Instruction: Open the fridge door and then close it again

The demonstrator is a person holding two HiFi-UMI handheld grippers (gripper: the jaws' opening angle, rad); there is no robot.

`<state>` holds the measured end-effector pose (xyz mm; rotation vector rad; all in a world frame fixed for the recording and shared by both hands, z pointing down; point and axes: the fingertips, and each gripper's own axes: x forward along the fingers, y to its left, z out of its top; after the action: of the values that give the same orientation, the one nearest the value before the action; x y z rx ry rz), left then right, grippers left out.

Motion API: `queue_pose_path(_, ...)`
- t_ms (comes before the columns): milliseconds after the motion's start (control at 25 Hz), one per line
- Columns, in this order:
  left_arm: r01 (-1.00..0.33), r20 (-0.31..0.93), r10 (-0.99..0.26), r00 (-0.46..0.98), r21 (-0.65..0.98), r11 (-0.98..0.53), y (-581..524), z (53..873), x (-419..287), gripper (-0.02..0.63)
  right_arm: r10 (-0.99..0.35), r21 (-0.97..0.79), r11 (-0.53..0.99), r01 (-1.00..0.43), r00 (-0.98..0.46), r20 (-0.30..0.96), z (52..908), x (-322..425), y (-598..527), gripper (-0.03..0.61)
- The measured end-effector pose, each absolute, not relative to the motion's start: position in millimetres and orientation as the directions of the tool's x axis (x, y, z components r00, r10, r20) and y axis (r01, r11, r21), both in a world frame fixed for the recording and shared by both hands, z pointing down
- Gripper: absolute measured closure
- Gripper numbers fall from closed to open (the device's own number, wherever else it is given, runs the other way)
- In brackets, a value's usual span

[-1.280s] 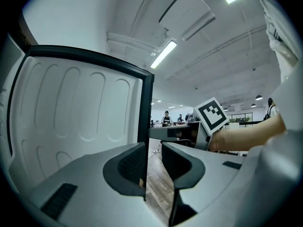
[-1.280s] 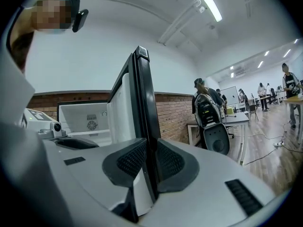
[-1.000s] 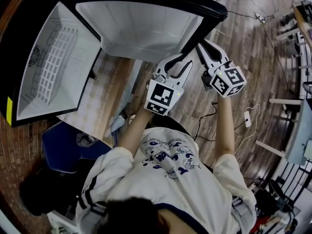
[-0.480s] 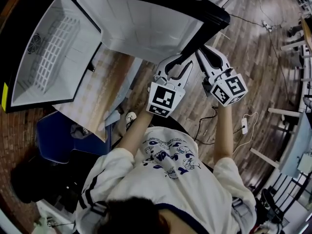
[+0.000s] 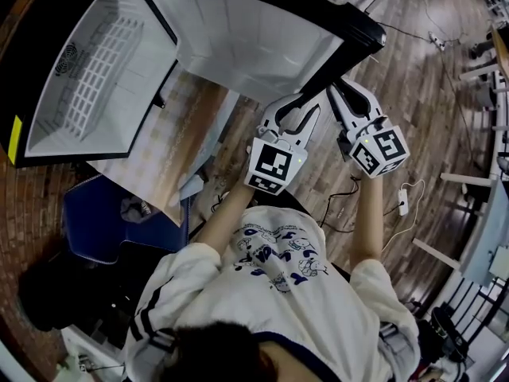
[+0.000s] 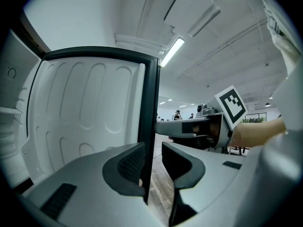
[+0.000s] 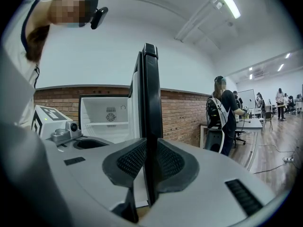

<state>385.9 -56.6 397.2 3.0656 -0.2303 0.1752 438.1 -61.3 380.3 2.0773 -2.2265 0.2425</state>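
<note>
Grey plastic right gripper [image 7: 150, 164] is clamped hard on the black outer edge of the fridge door [image 7: 150, 79], both ribbed pads flat against it. The left gripper [image 6: 152, 162] straddles the same edge just beside it. Its jaws are only a little apart, one pad against the door and a thin slit of wooden floor [image 5: 413, 78] showing at the other, so it's not really pinching.

The door is swung wide open, with its white moulded inner face turned toward the fridge cabinet [image 5: 87, 86], which has a white wire rack [image 5: 95, 82] inside.

Writing-wise there's not much. Each gripper's cube carries black-and-white square markers, and the yellow sticker [image 5: 14, 138] on the cabinet's side is too small to read.

Versus a second ago, the door edge and both grippers sit slightly lower and further right in the head view, with the same holds.
</note>
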Motion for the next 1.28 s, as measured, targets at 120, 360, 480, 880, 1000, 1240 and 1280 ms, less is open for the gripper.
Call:
queue_pose_path(120,-0.141,0.121,-0.133,0.984,0.058,-0.988,-51,396,369,0.494,-0.982,-0.057,0.04,-0.998,-0.049,0.18,380,423,-53,0.498)
queue_pose_path(360,-0.118,0.131,-0.111,0.985,0.05,-0.992,-40,397,338,0.494,-0.984,-0.071,0.023,-0.997,-0.035,0.174,380,387,-38,0.499)
queue_pose_path(480,-0.111,0.141,-0.104,0.985,0.049,-0.993,-33,401,323,0.494,-0.982,-0.063,0.027,-0.998,-0.038,0.183,381,367,-32,0.497)
queue_pose_path(880,-0.112,0.15,-0.102,0.983,0.055,-0.992,-21,407,272,0.494,-0.98,-0.052,0.041,-0.998,-0.05,0.192,385,308,-22,0.498)
queue_pose_path(1000,-0.129,0.15,-0.119,0.981,0.06,-0.99,-23,410,257,0.494,-0.98,-0.061,0.059,-0.996,-0.069,0.189,386,291,-20,0.499)
queue_pose_path(1240,-0.151,0.149,-0.14,0.979,0.064,-0.986,-21,411,230,0.494,-0.978,-0.057,0.071,-0.996,-0.081,0.193,385,261,-18,0.497)
queue_pose_path(1280,-0.154,0.149,-0.144,0.978,0.063,-0.986,-20,411,225,0.494,-0.977,-0.057,0.074,-0.996,-0.083,0.194,385,256,-18,0.497)
